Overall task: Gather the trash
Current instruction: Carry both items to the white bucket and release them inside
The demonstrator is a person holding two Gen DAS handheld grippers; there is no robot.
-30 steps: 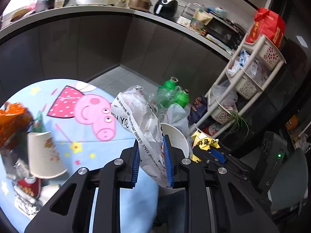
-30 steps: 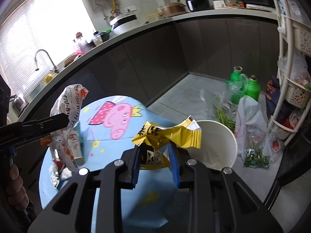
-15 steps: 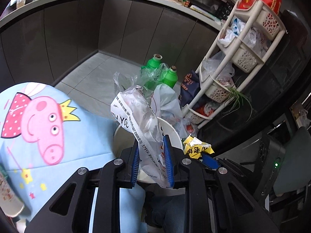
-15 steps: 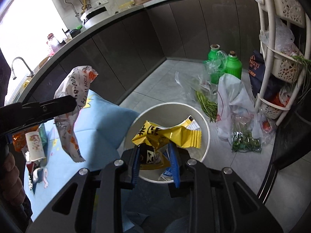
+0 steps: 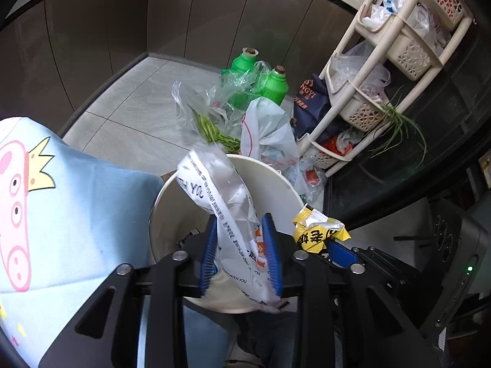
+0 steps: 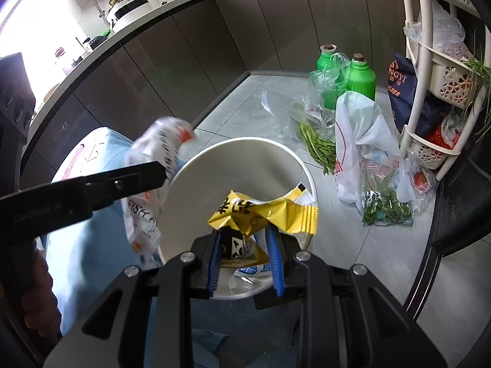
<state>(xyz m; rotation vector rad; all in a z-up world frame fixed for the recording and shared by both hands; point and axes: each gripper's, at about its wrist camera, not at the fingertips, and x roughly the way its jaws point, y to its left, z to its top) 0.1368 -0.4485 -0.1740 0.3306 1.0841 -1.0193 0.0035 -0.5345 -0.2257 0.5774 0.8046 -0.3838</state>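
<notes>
Daylight from blown-out window (image 6: 18,15) upper left; fisheye-bent edges; white wrapper (image 6: 162,141) motion-blurred.

Kitchen. Grey tile floor (image 5: 138,116). Dark brown cabinets (image 6: 190,61) curve under a pale counter (image 6: 159,18). Bright window (image 6: 33,15) at left, daylight. Cream rack (image 5: 396,49) with baskets at right. Two green bottles (image 6: 362,76) and plastic bags (image 6: 359,128) on floor.

Both wrist cameras look steeply down from close above the white bin (image 5: 172,202) (image 6: 196,190), the left from its table side, the right from just beside it. Both views share the bin and the green bottles (image 5: 276,84) (image 6: 363,79) beyond.
</notes>
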